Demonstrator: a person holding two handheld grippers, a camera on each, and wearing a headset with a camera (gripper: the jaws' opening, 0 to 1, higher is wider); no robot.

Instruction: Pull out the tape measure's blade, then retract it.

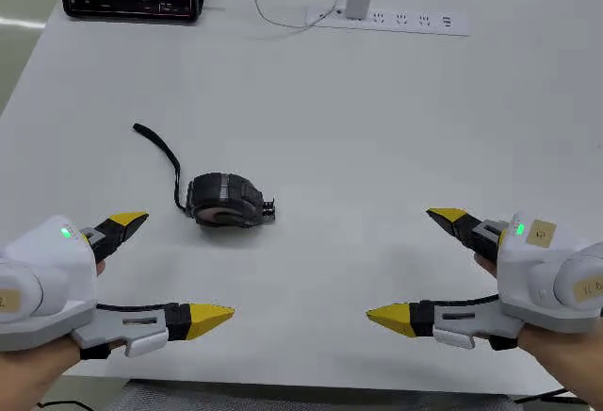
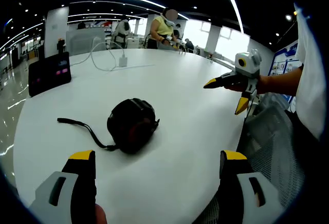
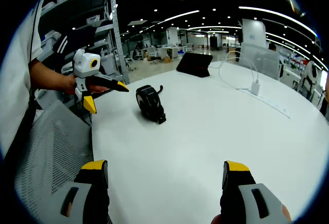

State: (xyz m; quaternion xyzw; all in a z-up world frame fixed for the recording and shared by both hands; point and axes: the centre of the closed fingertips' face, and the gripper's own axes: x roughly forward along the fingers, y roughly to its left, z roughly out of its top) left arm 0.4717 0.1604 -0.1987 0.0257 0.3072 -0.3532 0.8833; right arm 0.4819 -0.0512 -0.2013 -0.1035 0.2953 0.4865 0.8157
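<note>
Head view: the tape [image 1: 226, 201] sat on the tabletop [image 1: 396, 128], left of centre. Its blade was fully in, the hook [image 1: 269, 209] faced right and the strap [image 1: 160, 152] trailed up-left. The left tongs [image 1: 184, 265] and right tongs [image 1: 400, 262] hovered at the near edge, both wide open and empty, well apart from the tape. Judged step: approach. It would go best with the left tongs clamping the case firmly while the right tongs pinch the hook and draw it straight right, low over the tabletop, so the case does not twist.

Left gripper view: the tape [image 2: 132, 125] lay ahead, roughly in line with the gap between the open jaws. The strap lay on its left and might snag a jaw.

Right gripper view: the tape [image 3: 150, 102] was well ahead, hook end nearer, with a bare tabletop between. The tablet [image 3: 194, 63], power strip [image 3: 272, 103] and charger [image 3: 254, 88] stood far back, apparently clear of the pull path.
</note>
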